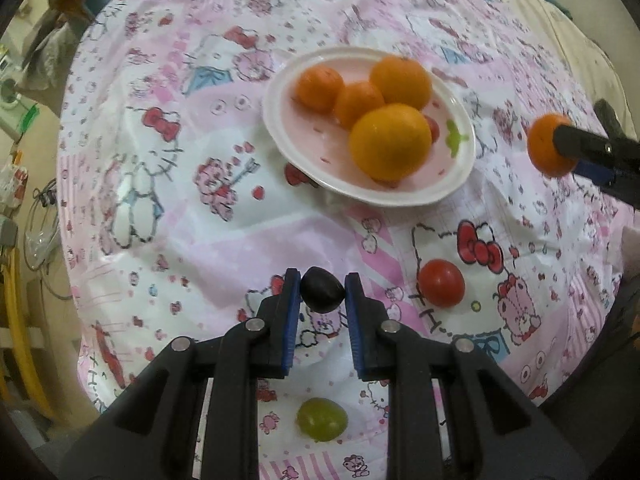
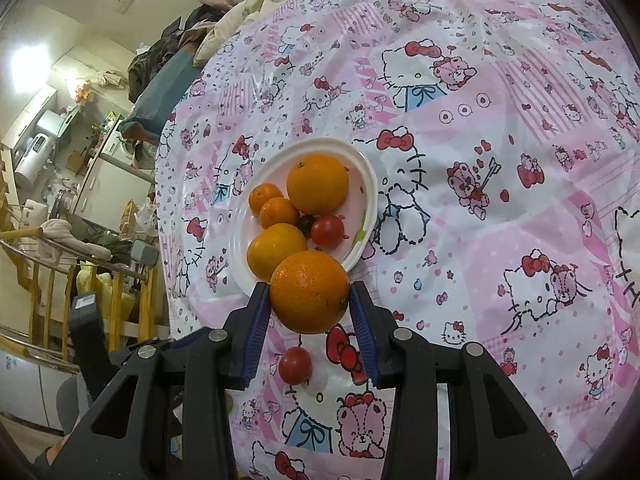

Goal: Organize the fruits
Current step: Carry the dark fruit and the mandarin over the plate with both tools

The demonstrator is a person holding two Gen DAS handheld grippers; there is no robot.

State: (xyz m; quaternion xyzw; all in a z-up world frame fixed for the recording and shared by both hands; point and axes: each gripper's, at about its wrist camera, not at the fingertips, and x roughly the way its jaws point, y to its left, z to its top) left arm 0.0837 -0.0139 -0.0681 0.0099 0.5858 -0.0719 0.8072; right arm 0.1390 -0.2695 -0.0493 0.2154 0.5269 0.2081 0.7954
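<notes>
My left gripper [image 1: 323, 285] is shut on a dark grape [image 1: 322, 289], held above the patterned cloth. My right gripper [image 2: 310, 294] is shut on an orange [image 2: 309, 291], held just short of the white plate [image 2: 370, 184]; it also shows in the left wrist view [image 1: 546, 145]. The plate [image 1: 280, 124] holds several oranges [image 1: 390, 142], a red tomato [image 2: 327, 231] and a dark grape [image 2: 306, 222]. A loose red tomato [image 1: 441, 283] lies right of my left gripper and shows below my right gripper [image 2: 295, 365]. A green grape [image 1: 322, 419] lies beneath my left gripper.
The pink cartoon-print cloth [image 1: 180, 220] covers the whole surface and is wrinkled. Its left edge drops off toward room clutter and a wooden railing [image 2: 52, 280]. A heap of bedding and clothes [image 2: 224, 20] lies at the far edge.
</notes>
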